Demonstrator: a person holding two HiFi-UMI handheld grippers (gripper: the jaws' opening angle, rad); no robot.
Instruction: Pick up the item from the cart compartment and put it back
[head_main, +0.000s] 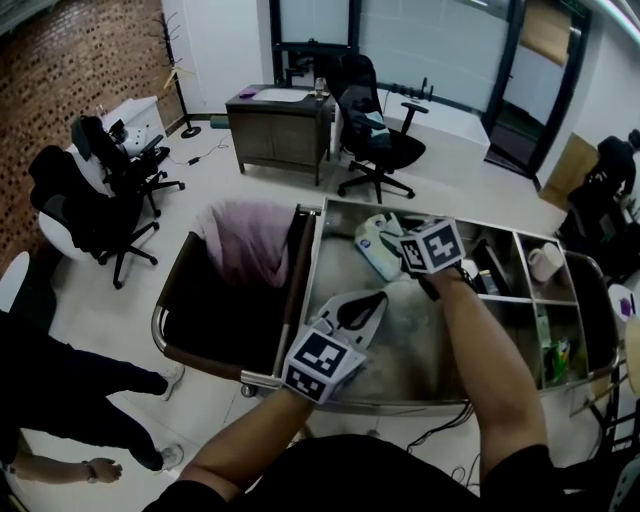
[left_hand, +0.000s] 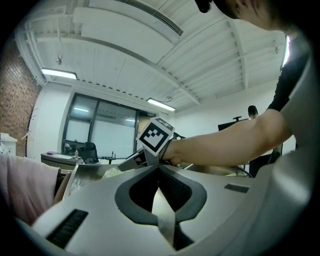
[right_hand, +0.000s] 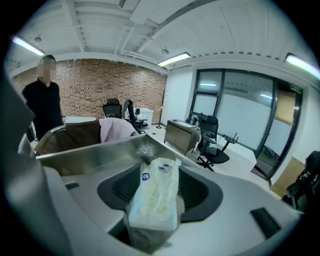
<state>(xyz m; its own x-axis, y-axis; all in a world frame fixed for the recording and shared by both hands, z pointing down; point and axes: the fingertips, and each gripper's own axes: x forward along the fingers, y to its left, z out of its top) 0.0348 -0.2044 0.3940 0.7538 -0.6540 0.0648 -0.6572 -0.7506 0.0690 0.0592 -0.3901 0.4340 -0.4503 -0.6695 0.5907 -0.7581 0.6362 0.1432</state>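
A white plastic pack of tissues (head_main: 377, 250) (right_hand: 155, 200) with a blue mark lies at the back of the steel cart's large compartment (head_main: 420, 340). My right gripper (head_main: 402, 262) (right_hand: 159, 168) reaches over it from the right. Its jaws stand wide on either side of the pack, and the dark pads do not press on it. My left gripper (head_main: 378, 298) (left_hand: 159, 169) hovers over the front left of the same compartment, shut with its tips together and nothing in it. In the left gripper view I see the right forearm and its marker cube (left_hand: 155, 136) beyond the jaws.
A dark bag (head_main: 225, 320) holding a pink cloth (head_main: 245, 240) hangs on the cart's left side. Small compartments on the right hold a white cup (head_main: 545, 262) and green packets (head_main: 556, 356). Office chairs (head_main: 100, 205), a desk (head_main: 280, 125) and a person (head_main: 70, 400) stand around.
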